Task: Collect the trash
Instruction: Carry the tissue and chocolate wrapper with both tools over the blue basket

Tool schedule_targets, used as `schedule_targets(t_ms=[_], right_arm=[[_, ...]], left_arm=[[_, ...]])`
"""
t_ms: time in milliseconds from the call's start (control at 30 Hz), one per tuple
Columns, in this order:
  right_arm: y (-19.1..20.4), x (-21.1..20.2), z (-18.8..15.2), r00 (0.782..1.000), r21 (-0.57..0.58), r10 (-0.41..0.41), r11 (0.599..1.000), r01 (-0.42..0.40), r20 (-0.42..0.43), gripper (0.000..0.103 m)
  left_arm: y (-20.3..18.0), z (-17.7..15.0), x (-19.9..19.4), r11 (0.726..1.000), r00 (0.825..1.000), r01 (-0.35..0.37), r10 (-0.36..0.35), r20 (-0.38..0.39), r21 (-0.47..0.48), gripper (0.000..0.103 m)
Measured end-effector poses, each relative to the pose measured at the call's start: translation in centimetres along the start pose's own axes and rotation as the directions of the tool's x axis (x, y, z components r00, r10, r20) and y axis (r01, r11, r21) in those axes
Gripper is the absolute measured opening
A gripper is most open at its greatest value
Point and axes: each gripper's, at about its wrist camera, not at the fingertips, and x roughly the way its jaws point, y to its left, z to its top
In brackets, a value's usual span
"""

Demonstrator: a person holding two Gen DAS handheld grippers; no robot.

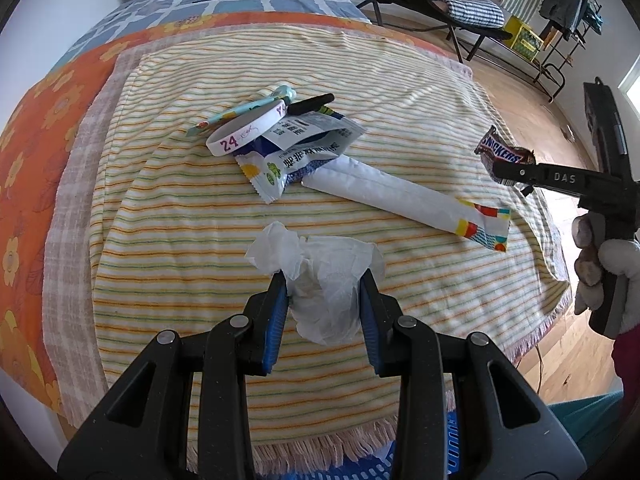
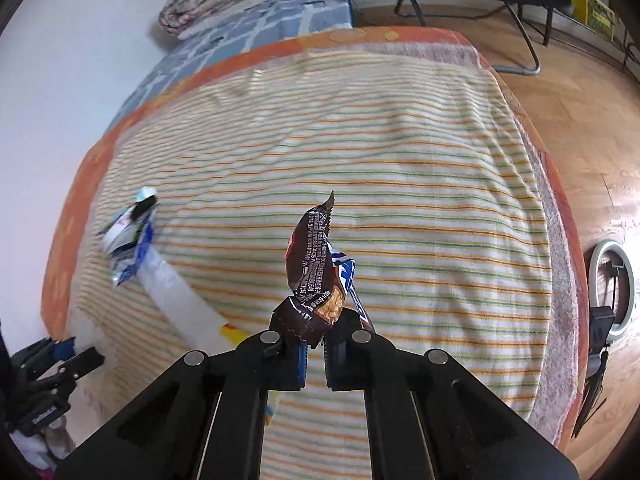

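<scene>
While my right gripper point(image 2: 316, 344) pinches the Snickers wrapper point(image 2: 314, 268) by 1 crumpled end above the blanket point(image 2: 440, 200), my left gripper point(image 1: 324, 292) stands open astride the tissue point(image 1: 320, 272). Soft tissue may tear or slip; the wrapper's thin hold could let it drop.

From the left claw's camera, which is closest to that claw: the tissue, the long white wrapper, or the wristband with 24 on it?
1. Crumpled tissue, between the left claw's fingers.
2. Long white wrapper, farther out, to the right.
3. Wristband, farthest, up-left on the pile.
</scene>
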Motion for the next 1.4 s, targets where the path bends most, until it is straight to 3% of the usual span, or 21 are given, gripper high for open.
schedule_targets(t_ms=[333,833,1400], right_arm=[[1.8,-3.6,-2.3,0.998,-0.047,0.056,0.997,-0.054,0.029,0.004],[7.0,-9.1,-12.0,0.996,-0.209,0.077,0.976,-0.068,0.034,0.004],[9.9,-8.3,-23.2,0.994,-0.287,0.078,0.953,-0.098,-0.079,0.004]], left_arm=[[-0.9,-1.5,-1.5,0.999,1.000,0.013,-0.013,0.015,0.033,0.034],[-3.3,-7.8,-5.2,0.991,0.998,-0.012,0.003,0.062,0.130,0.034],[-3.5,-16.4,-4.5,0.990,1.000,0.002,0.000,-0.013,0.142,0.034]])
